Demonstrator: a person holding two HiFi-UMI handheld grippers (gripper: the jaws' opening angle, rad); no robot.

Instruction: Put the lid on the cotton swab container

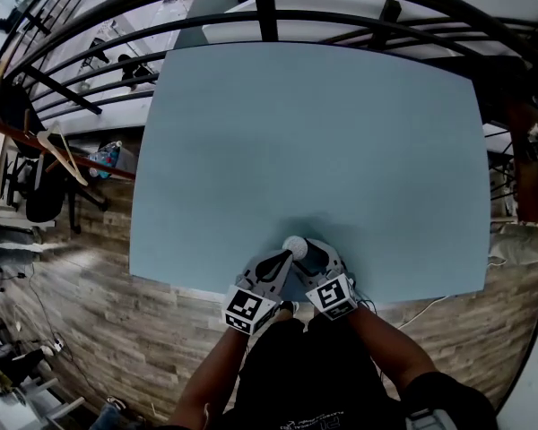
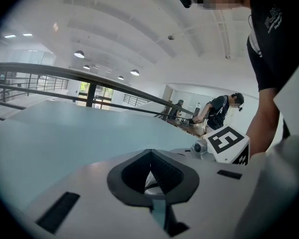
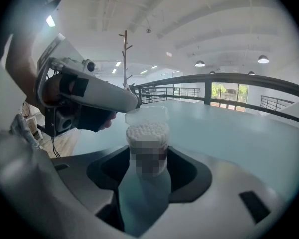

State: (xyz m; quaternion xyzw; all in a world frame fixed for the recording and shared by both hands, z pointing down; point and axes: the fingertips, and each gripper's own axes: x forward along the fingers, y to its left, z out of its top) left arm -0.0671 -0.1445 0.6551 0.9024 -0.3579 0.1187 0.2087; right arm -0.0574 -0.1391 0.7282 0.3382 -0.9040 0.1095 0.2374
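My right gripper [image 3: 147,159] is shut on the cotton swab container [image 3: 147,137], a clear upright tub packed with white swab tips. A clear lid [image 3: 146,114] hovers just above the tub's open top, pinched at its left edge by my left gripper [image 3: 131,102]. In the left gripper view the jaws are shut, with a sliver of the pale lid [image 2: 150,182] between them. In the head view both grippers meet over the table's near edge, left gripper [image 1: 281,261] and right gripper [image 1: 314,256], with the white swab container [image 1: 294,245] between them.
The light blue table [image 1: 314,141] stretches away bare beyond the grippers. A dark railing [image 1: 269,12] curves behind it and wooden floor [image 1: 81,294] lies to the left. The right gripper's marker cube [image 2: 228,142] sits close by. A person [image 2: 220,111] stands far behind.
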